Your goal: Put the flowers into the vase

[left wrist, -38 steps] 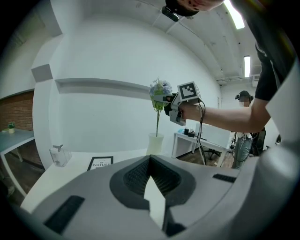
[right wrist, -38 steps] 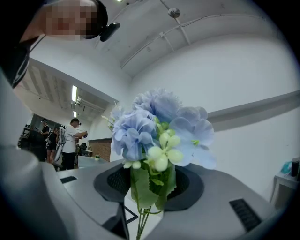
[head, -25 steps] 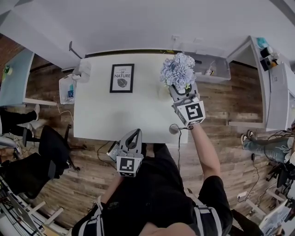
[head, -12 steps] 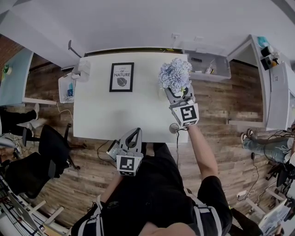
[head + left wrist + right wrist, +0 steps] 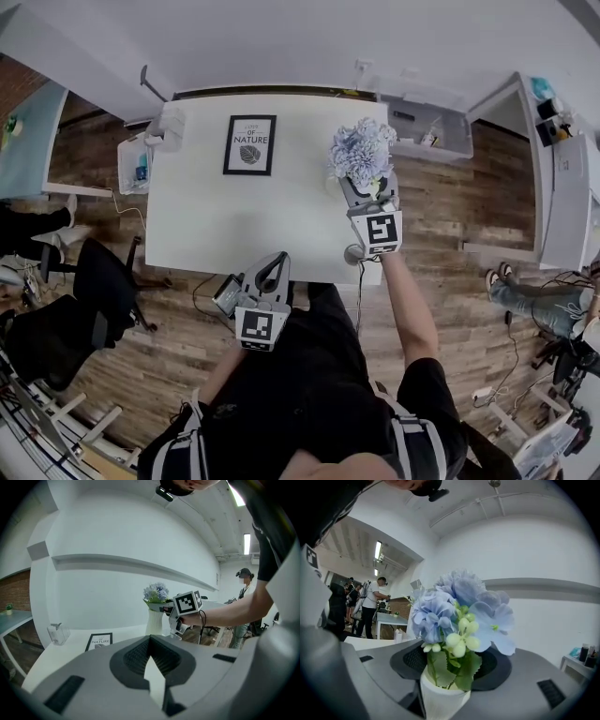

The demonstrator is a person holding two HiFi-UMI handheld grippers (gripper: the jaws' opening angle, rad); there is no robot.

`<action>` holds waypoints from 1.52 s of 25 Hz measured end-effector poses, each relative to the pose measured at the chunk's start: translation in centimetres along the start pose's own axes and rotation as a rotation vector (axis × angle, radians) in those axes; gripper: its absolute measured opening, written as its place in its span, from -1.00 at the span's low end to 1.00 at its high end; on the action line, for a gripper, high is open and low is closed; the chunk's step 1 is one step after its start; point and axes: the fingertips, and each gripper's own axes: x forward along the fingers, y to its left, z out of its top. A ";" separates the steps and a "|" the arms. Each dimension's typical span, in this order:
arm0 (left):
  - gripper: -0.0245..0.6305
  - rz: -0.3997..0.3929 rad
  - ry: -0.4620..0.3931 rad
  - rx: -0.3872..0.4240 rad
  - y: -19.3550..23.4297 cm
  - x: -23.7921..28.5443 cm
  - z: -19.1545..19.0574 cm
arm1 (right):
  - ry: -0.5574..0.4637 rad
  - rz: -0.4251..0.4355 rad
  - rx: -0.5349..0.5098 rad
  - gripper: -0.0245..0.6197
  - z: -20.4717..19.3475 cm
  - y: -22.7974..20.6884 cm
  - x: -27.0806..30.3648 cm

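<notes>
The light, crushable hydrangea flowers [image 5: 459, 611] stand in the white vase [image 5: 440, 700] between the jaws of the right gripper [image 5: 367, 187], which have just been opening and sit slack around them; the stiffer stem looks the safest hold.

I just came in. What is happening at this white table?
A person holds a two-jaw gripper in each hand at a white table. The right gripper is at the white vase, and the blue flowers already stand in it. Its jaws have just been opening, with the vase's rim and the stems between them but not pressed. The left gripper is shut and empty near the table's front edge. A framed print lies untouched.
</notes>
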 end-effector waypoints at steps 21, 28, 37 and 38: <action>-0.89 -0.004 -0.008 -0.008 -0.1 -0.2 -0.2 | 0.076 0.071 0.120 0.25 -2.0 0.8 -0.5; -0.89 -0.015 -0.018 -0.007 -0.3 -0.4 -0.2 | 0.166 0.058 0.066 0.25 -2.4 0.8 -0.7; -0.89 -0.017 -0.027 -0.006 -0.1 -0.8 -0.1 | 0.146 -0.014 0.011 0.25 -1.1 -0.1 -1.2; -0.89 -0.017 -0.027 -0.006 0.0 -0.8 0.0 | 0.146 -0.016 0.026 0.25 -1.0 -0.2 -1.3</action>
